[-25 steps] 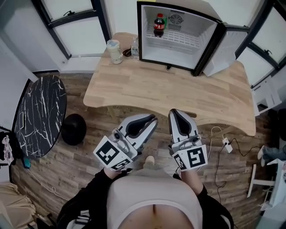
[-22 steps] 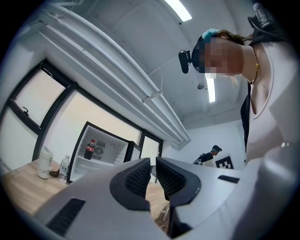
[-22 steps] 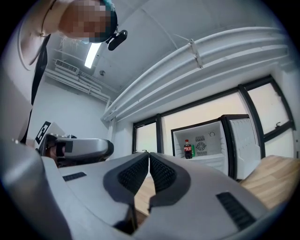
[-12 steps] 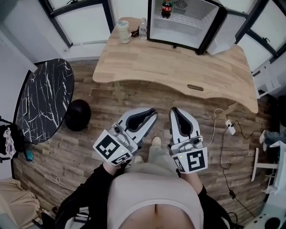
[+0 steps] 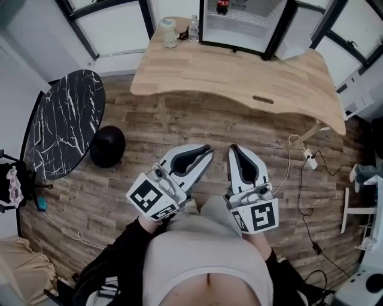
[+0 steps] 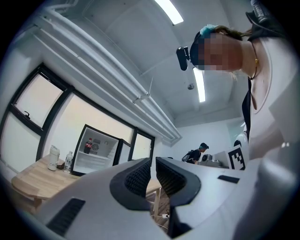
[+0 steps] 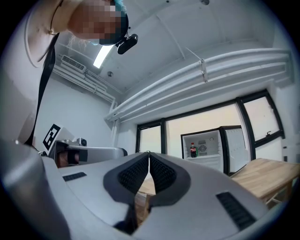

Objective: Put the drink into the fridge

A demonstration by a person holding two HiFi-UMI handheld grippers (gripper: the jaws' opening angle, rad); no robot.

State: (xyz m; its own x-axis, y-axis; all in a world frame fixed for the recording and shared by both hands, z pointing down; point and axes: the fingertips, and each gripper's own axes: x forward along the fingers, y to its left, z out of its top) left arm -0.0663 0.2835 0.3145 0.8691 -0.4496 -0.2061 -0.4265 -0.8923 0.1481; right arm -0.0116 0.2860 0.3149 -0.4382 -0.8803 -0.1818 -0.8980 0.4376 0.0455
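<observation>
The drink, a dark cola bottle with a red label (image 5: pixel 222 6), stands upright on the shelf of the open white mini fridge (image 5: pixel 245 25) at the far end of the wooden table (image 5: pixel 239 77). The bottle (image 6: pixel 87 146) also shows in the left gripper view and, as the same bottle (image 7: pixel 191 150), in the right gripper view, small and far off. My left gripper (image 5: pixel 206 150) and right gripper (image 5: pixel 234 147) hover side by side over the plank floor, well short of the table. Both are shut and hold nothing.
A pale cup (image 5: pixel 170 31) and a clear water bottle (image 5: pixel 193 28) stand left of the fridge. A round black marble table (image 5: pixel 63 125) and a black ball (image 5: pixel 108 146) are at the left. A power strip with cables (image 5: pixel 309 158) lies on the right. Another person (image 6: pixel 199 152) stands far off.
The table and fridge have slid up and away in the head view, so both grippers have drawn back from the table. Their jaws have stayed shut and empty.
</observation>
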